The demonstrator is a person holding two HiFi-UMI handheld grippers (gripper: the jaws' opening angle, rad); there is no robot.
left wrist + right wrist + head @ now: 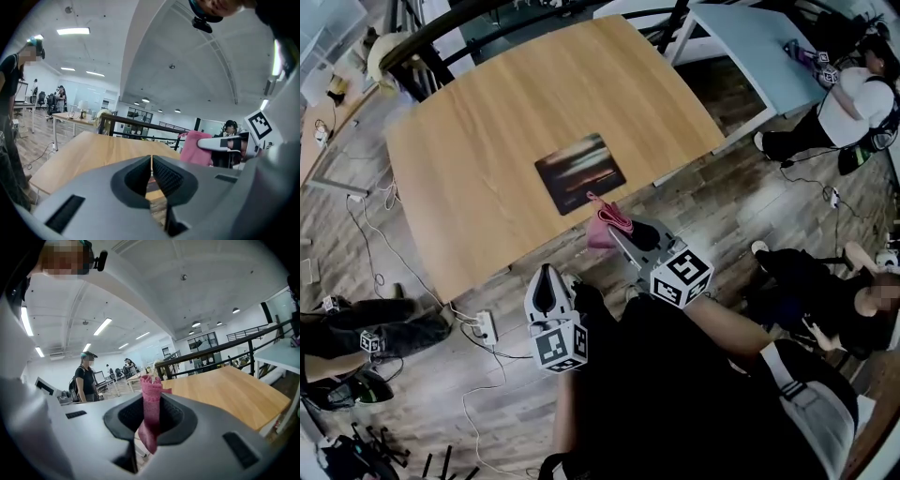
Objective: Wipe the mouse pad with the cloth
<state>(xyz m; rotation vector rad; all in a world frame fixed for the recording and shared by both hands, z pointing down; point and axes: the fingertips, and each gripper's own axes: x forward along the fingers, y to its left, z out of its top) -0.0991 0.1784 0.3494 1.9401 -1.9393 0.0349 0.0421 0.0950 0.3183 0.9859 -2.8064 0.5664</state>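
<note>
Evidently soft and light, the cloth (151,390) hangs limp, pinched near its top edge by the right claw (151,405); the left claw (152,165) is closed, empty.

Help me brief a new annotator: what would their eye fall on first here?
The pink cloth, pinched in the shut jaws of the right gripper, hangs at the near edge of the wooden table. Just beyond it the dark mouse pad lies mid-table. The left gripper, shut and empty, is held lower, off the table.
</note>
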